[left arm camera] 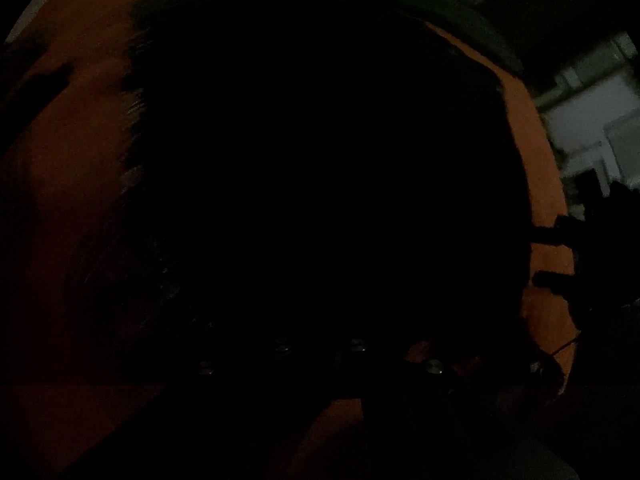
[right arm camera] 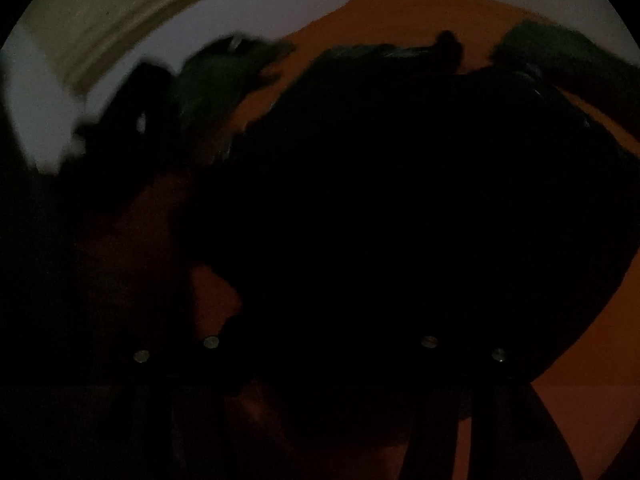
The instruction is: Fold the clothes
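Close under both cameras a dark garment (right arm camera: 400, 208) sprawls over the orange worktop (right arm camera: 580, 320), filling nearly all of each view. Left tongs (left arm camera: 400, 392) are pressed together, though whether cloth is caught between them is too dark to tell; right tongs (right arm camera: 320, 400) stand spread, straddling the near edge of the cloth. Any grab could easily bunch or miss a layer, since the gloom hides the hems. Farther off, green cloth (right arm camera: 560, 56) lies at the far edge.

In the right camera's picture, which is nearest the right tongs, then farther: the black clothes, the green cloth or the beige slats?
1. black clothes: straight ahead, centre.
2. green cloth: beyond them, upper right.
3. beige slats: farthest back, upper left.
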Demonstrator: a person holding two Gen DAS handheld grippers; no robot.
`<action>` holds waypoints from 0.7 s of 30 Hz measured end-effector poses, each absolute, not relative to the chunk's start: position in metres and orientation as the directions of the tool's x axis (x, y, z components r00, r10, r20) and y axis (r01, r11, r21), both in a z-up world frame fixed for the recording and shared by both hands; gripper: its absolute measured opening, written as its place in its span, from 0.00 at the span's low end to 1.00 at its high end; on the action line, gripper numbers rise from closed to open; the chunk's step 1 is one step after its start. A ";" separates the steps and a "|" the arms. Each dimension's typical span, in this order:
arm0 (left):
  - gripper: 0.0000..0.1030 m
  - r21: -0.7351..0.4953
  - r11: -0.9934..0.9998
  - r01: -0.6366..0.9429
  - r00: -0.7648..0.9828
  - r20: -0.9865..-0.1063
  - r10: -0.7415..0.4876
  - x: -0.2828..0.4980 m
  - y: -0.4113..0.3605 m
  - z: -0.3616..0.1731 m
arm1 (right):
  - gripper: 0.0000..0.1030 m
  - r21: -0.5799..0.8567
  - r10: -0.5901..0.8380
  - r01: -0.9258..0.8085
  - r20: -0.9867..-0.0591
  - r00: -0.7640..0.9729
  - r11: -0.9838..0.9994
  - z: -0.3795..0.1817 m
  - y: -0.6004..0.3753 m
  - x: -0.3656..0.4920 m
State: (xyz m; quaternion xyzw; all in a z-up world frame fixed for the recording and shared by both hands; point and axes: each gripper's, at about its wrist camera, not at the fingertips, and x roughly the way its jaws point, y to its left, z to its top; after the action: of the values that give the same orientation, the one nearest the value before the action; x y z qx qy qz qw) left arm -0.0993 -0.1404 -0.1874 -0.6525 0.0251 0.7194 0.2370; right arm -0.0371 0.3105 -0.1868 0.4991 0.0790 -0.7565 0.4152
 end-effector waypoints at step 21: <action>0.01 -0.323 -0.930 -0.177 -0.236 -0.903 0.359 -0.112 -0.219 -0.113 | 0.50 0.367 -0.565 0.646 -0.816 -0.122 -0.669 -0.212 0.319 -0.056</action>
State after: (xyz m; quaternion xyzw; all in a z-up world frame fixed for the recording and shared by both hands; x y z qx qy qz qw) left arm -0.1119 -0.2193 -0.1129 -0.5939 -0.0764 0.7823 0.1715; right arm -0.0564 0.3187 -0.2122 0.5245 0.0387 -0.7479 0.4050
